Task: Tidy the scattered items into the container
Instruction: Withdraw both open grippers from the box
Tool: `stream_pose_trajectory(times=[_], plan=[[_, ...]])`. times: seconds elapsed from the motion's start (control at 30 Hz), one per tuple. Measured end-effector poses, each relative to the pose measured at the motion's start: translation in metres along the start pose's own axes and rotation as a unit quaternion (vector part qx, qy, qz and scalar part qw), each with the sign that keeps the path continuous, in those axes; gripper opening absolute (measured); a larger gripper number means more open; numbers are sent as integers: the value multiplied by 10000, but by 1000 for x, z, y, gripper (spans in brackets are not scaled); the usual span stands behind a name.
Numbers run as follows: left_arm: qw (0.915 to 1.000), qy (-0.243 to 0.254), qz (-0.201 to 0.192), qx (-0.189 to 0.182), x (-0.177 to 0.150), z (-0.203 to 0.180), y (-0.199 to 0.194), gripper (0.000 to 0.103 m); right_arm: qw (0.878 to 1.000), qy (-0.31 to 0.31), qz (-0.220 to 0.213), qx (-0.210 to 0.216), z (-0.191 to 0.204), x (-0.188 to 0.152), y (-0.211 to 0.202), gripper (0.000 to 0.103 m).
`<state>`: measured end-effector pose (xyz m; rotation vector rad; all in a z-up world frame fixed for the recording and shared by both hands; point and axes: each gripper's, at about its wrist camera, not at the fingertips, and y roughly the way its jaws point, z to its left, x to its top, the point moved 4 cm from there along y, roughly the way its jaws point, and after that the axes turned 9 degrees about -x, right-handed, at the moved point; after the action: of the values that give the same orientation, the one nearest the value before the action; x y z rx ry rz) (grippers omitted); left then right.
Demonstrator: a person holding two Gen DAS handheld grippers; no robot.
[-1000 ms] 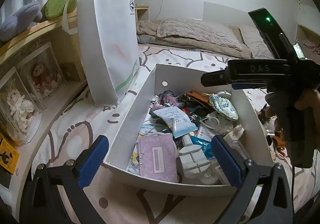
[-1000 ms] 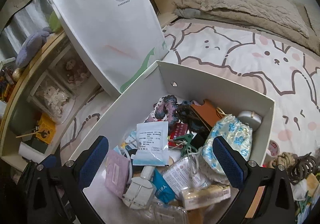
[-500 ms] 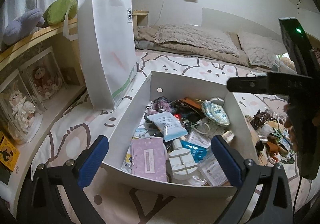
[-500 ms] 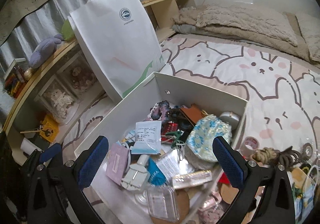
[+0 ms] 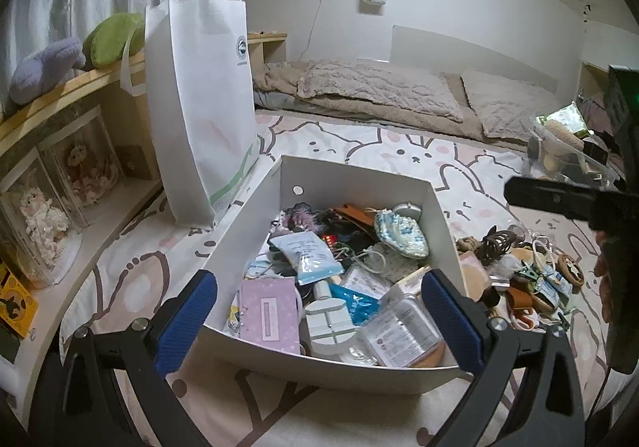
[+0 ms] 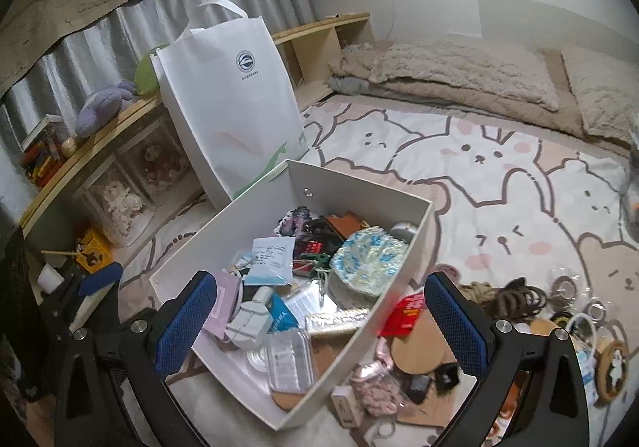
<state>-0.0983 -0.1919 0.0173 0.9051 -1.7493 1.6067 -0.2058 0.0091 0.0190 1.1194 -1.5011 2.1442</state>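
Clutter fills the white box (image 6: pixel 361 189) on the bed (image 6: pixel 499 183); scattered items (image 6: pixel 515 303) lie just beside its right wall. My left tongs (image 5: pixel 319 321) and right tongs (image 6: pixel 319 321) gape empty.

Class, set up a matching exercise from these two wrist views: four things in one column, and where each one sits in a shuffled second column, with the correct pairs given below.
Things
1. white tote bag
2. lilac notebook
3. dark hair ties
4. purple plush toy

Places
A. on the wooden shelf by the curtain
B. inside the white box
C. standing on the bedsheet behind the box
D. loose on the bedsheet, outside the box

Pairs: 1-C, 2-B, 3-D, 4-A
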Motion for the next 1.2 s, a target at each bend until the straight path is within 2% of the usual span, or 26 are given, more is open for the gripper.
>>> stream_pose_trajectory(times=[0.27, 0.57, 0.73, 0.93, 1.2], plan=[[9990, 265, -356, 50, 12, -25, -32, 103, 9996, -75, -218, -153, -10, -11, -39, 103], [9980, 241, -563, -175, 14, -45, -60, 103, 9978, -149, -524, -370, -20, -28, -82, 103], [9970, 403, -647, -165, 12, -61, -72, 103, 9970, -74, -598, -491, -29, -39, -101, 103], [9969, 334, -670, -248, 7, -67, -83, 103, 9959, -65, -691, -586, -35, -51, -120, 103], [9964, 462, -704, -86, -4, -78, -97, 103, 9947, -51, -799, -646, -38, -65, -144, 103]])
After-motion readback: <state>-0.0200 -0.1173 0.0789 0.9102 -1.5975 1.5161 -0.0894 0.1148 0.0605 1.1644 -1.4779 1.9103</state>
